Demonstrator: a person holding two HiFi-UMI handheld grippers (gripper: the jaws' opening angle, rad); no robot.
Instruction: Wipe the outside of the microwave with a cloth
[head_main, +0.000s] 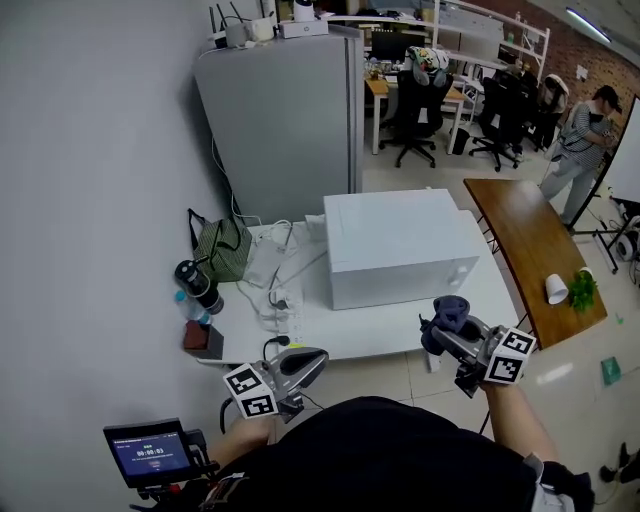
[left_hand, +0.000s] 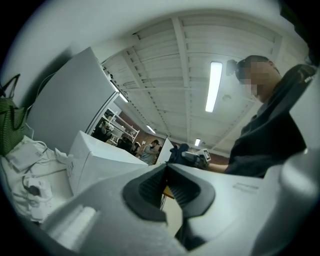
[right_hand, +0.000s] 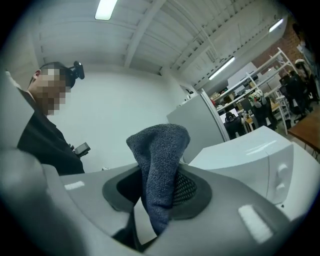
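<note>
Short of the microwave (head_main: 400, 240), right gripper (head_main: 442, 335) clamps a blue cloth (right_hand: 160, 150), left gripper (head_main: 312, 362) closed and empty; the bunched cloth could slip loose mid-wipe.

**Left gripper view: claw shut, nothing in it**

- Left gripper (left_hand: 166, 169): dark pads meet at the tips, nothing between them.
- Left of the claw, close by: white microwave (left_hand: 97, 161), seen corner-on.
- Further left of it: white cables and a plug strip (left_hand: 31, 186) on the table top.
- Far left of the claw: green bag (left_hand: 9, 127); a grey cabinet (left_hand: 67, 107) rises behind the microwave.
- Just beyond the claw tips: right gripper (left_hand: 184, 154) with a cloth (left_hand: 176, 151), dark blue, at its jaw end.
- Right of the claw: the person's dark torso (left_hand: 267, 140).
- Above: white ceiling, lit strip lamp (left_hand: 213, 86).
</note>
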